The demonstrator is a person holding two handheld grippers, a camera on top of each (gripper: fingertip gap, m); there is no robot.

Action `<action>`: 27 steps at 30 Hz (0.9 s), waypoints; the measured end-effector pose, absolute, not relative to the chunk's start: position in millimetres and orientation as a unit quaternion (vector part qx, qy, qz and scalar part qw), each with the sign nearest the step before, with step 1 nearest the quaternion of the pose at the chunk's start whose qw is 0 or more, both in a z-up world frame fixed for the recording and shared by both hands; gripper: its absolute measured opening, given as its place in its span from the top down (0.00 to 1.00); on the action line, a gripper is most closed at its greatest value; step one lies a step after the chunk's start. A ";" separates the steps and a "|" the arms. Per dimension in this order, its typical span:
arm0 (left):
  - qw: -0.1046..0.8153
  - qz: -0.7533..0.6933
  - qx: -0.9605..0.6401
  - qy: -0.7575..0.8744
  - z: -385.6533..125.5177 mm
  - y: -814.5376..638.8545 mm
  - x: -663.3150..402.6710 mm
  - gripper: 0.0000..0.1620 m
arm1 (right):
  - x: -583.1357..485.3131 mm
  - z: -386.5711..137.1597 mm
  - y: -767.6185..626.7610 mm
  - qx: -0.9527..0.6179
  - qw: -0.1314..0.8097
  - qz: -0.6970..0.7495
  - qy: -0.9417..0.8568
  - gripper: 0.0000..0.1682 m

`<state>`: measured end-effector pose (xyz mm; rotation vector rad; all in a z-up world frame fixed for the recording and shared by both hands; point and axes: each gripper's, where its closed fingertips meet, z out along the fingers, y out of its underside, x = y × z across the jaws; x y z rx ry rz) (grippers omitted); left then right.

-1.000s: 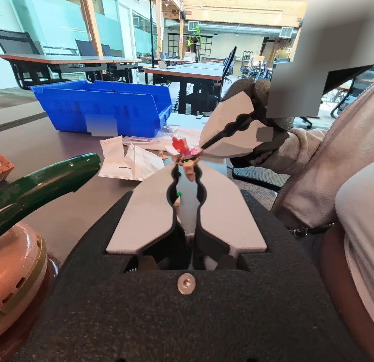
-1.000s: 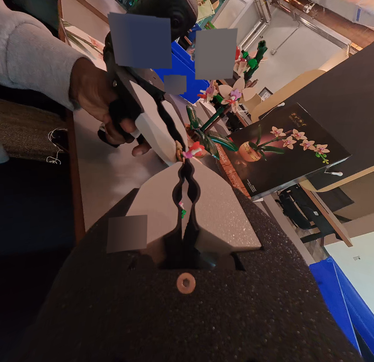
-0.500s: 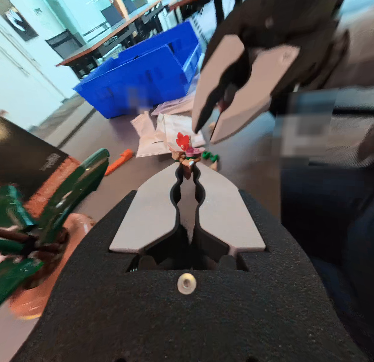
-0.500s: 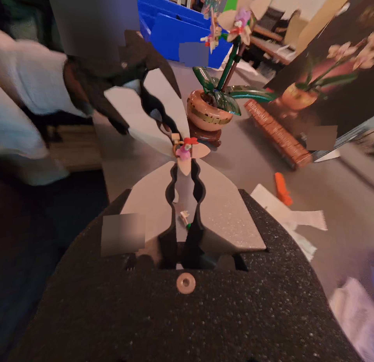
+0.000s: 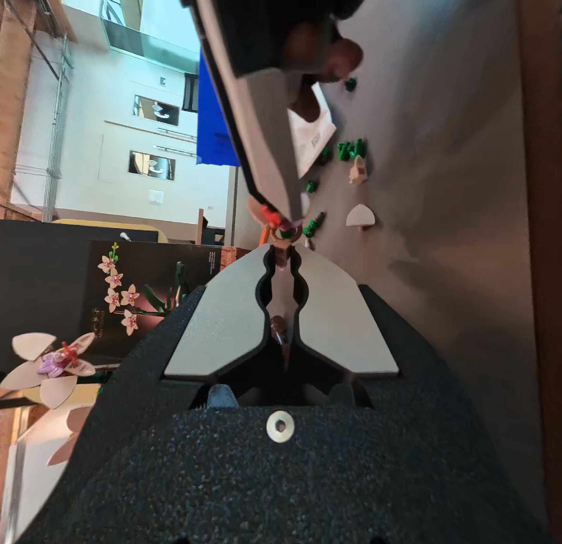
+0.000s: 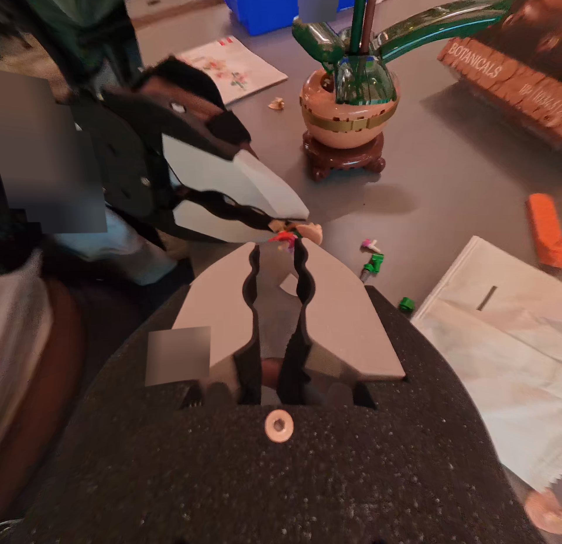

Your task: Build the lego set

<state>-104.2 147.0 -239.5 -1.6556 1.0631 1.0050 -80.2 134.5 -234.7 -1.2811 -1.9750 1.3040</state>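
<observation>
While both tools are converging on one spot above the grey counter [image 6: 441, 176], I am logging the grip states. My left gripper [image 5: 281, 249] is pinching the brown stem of a small half-built flower of red, pink and tan plastic bricks [image 5: 278, 225]; its fingers are standing narrow, clamped on that stem. My right gripper [image 6: 275, 246] is meeting the flower from the other side. In the right wrist view its fingers are showing a plain gap, and only the right fingertip is overlapping the pink edge, so I am judging it open and not gripping.

The finished part of the model, a tan and gold brick pot with green leaves on a dark brown stand [image 6: 346, 115], is standing well apart on the counter. Loose green pieces [image 5: 349, 149], a white half-round petal [image 5: 360, 216] and white paper bags [image 6: 486, 331] are lying near the work. A blue plastic bin [image 6: 267, 3] and the dark box printed with orchids [image 5: 146, 286] are sitting farther back.

Risks, as I am judging them:
- Hold is on a thin stem only; sideways push from the right tool could twist the flower out.
- Hard press could pop the red and pink pieces off.
- A dropped piece could be lost among the scattered bits below.
- Motion blur is hiding the exact contact.
</observation>
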 end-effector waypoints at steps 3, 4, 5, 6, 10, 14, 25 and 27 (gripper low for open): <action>0.456 0.409 -0.662 0.433 -238.8 147.6 -101.7 0.95 | -81.5 -239.4 137.9 -0.487 0.197 0.470 -0.710 0.89; 0.457 0.408 -0.662 0.432 -237.6 147.5 -101.1 0.95 | -81.6 -244.1 138.6 -0.491 0.191 0.460 -0.715 0.89; 0.454 0.408 -0.662 0.434 -237.8 147.4 -101.4 0.95 | -83.4 -245.8 139.2 -0.494 0.193 0.458 -0.713 0.93; 0.448 0.410 -0.662 0.439 -239.2 147.4 -101.4 0.95 | -85.3 -243.7 137.9 -0.490 0.200 0.466 -0.709 0.95; 0.435 0.388 -0.683 0.440 -251.8 147.0 -104.8 0.95 | -87.9 -254.4 147.3 -0.482 0.240 0.421 -0.730 1.00; 0.430 0.368 -0.724 0.394 -256.8 146.6 -125.7 0.95 | -82.7 -263.8 158.0 -0.478 0.274 0.368 -0.749 0.98; 0.519 0.147 -0.789 0.294 -251.1 136.5 -123.7 0.93 | -59.8 -269.9 157.5 -0.462 0.291 0.324 -0.773 0.84; 0.507 0.139 -0.797 0.298 -256.9 136.4 -123.0 0.88 | -63.1 -270.4 160.6 -0.452 0.311 0.306 -0.778 0.84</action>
